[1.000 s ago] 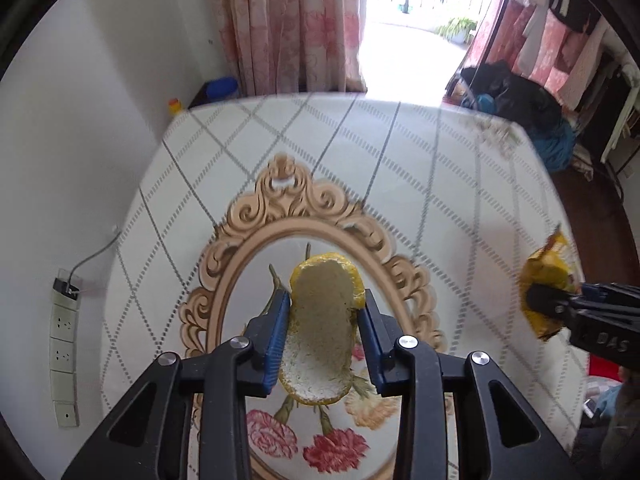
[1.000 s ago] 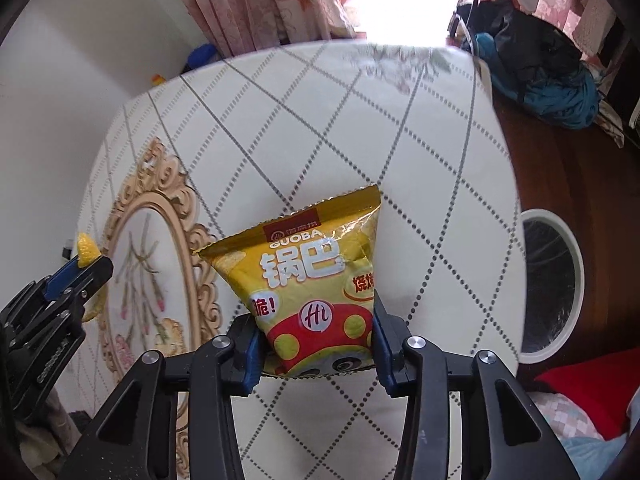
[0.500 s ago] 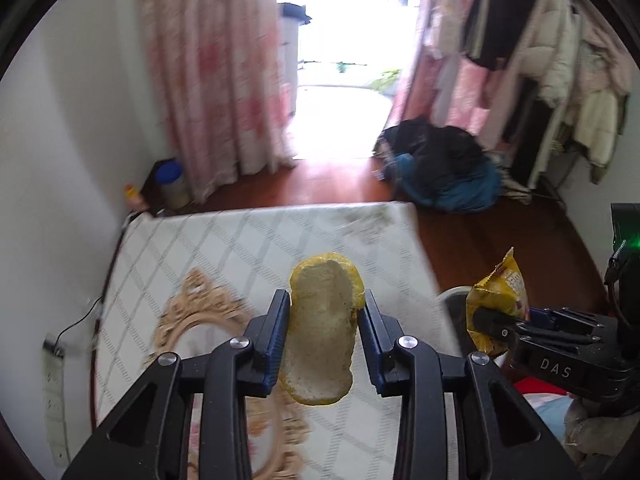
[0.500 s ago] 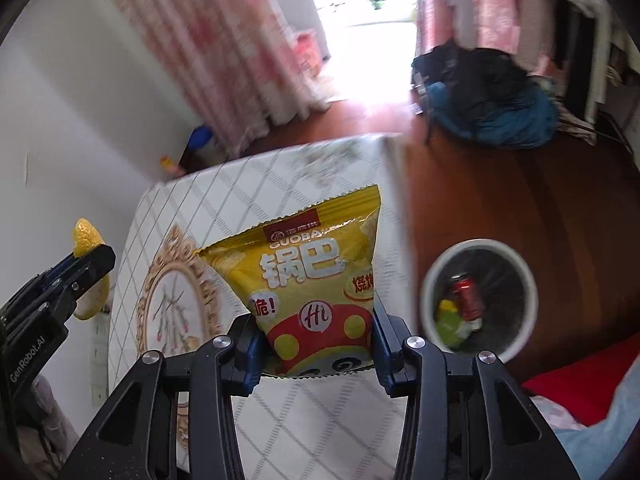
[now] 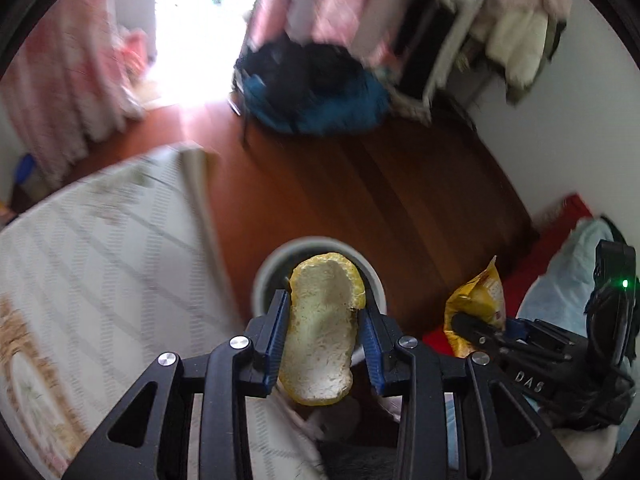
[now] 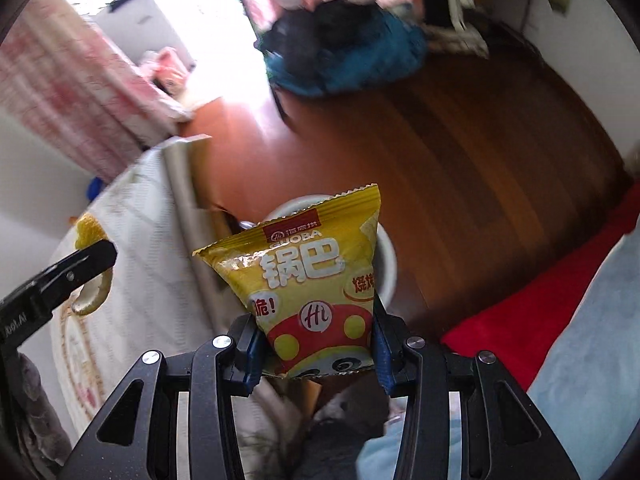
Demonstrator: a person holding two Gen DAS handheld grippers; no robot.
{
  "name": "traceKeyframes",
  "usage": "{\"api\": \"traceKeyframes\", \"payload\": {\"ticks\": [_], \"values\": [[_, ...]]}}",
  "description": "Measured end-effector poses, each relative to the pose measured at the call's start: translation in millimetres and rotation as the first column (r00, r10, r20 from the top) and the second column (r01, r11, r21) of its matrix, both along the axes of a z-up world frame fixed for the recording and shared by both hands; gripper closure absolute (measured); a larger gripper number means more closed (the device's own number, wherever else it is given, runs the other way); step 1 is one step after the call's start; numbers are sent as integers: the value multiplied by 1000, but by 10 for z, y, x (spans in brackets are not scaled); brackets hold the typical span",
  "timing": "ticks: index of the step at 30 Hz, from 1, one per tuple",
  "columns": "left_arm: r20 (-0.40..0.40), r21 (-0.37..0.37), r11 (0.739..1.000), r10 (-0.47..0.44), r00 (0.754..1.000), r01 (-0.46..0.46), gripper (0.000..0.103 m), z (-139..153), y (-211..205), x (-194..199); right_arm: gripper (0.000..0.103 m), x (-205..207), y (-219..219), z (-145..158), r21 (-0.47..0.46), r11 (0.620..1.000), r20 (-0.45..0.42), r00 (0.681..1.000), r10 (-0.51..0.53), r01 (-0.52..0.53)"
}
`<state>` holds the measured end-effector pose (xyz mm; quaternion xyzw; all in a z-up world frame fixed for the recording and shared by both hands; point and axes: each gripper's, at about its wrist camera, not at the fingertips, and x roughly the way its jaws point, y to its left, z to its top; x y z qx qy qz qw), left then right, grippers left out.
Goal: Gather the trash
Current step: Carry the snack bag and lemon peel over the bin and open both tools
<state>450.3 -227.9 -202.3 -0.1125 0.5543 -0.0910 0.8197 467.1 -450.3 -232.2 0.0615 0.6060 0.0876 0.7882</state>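
The left tongs [image 5: 324,332] are closed on a curved yellow fruit peel with white pith [image 5: 320,336], and the right tongs [image 6: 316,344] on a yellow foil snack bag [image 6: 312,284], both held above a round white trash bin [image 5: 376,280] on the wooden floor [image 5: 380,192] beside the counter [image 5: 100,260].
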Motion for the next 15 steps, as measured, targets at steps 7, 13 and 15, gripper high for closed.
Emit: {"api": "traceKeyframes", "payload": {"ticks": [7, 13, 15], "values": [[-201, -9, 999, -45, 979, 44, 65, -648, -362, 679, 57, 371, -234, -797, -10, 999, -117, 992, -49, 48], [-200, 52, 999, 18, 980, -8, 12, -747, -277, 840, 29, 505, -151, -1106, 2, 998, -165, 985, -54, 55], [-188, 88, 996, 35, 981, -19, 6, -725, -224, 761, 2, 466, -155, -1100, 14, 999, -156, 986, -50, 52]]}}
